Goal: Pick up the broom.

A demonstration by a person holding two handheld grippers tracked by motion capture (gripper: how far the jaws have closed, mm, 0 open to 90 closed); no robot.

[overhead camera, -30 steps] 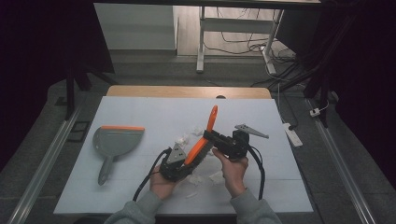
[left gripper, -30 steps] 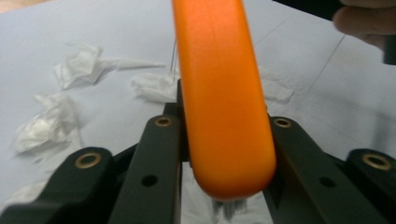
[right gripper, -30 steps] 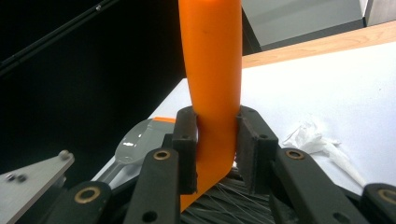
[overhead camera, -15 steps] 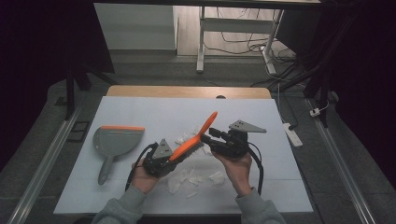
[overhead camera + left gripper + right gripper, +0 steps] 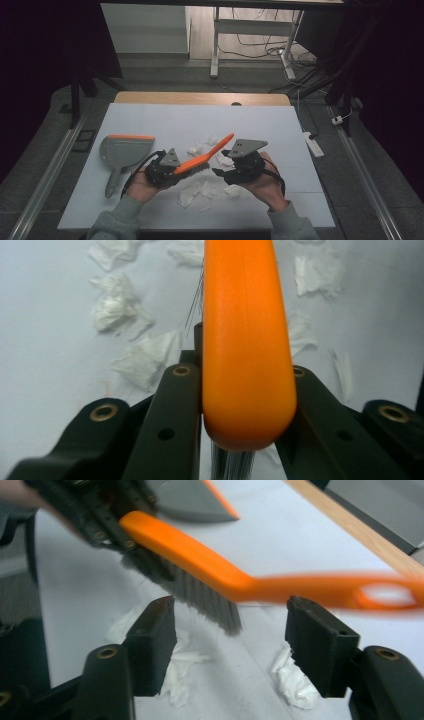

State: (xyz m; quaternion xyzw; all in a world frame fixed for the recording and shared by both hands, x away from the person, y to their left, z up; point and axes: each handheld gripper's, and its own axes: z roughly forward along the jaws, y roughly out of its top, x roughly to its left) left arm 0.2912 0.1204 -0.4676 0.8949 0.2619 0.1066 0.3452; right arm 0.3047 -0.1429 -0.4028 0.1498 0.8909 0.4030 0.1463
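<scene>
White table [image 5: 150,120] sits in a dark room, with a wood strip [image 5: 200,98] along its far edge and cables on the floor behind. On this table the person works with an orange brush [image 5: 202,158]. It is up off the table, near the middle, and it slants with its thin handle end pointing up and away to the right. Its grey bristles [image 5: 200,597] hang down on the under side. The left gripper [image 5: 162,170] has its jaws squeezed tight on the fat end of the brush, one black jaw on each side of the orange back, as the left gripper view shows well. The right gripper [image 5: 231,172] is just beside the brush, low on its right. Its jaws have just been opening and now stand wide apart, and they do not touch anything. In the right gripper view the brush crosses just past the two jaw tips, and the handle with its hole [image 5: 387,592] looks blurry. Under and around the brush lie small white paper bits [image 5: 192,192], some close to the hands and some a bit farther back [image 5: 202,145]. To the left, well apart from the brush, a grey dustpan [image 5: 122,152] with an orange edge lies flat on the table, its handle pointing toward the person.
</scene>
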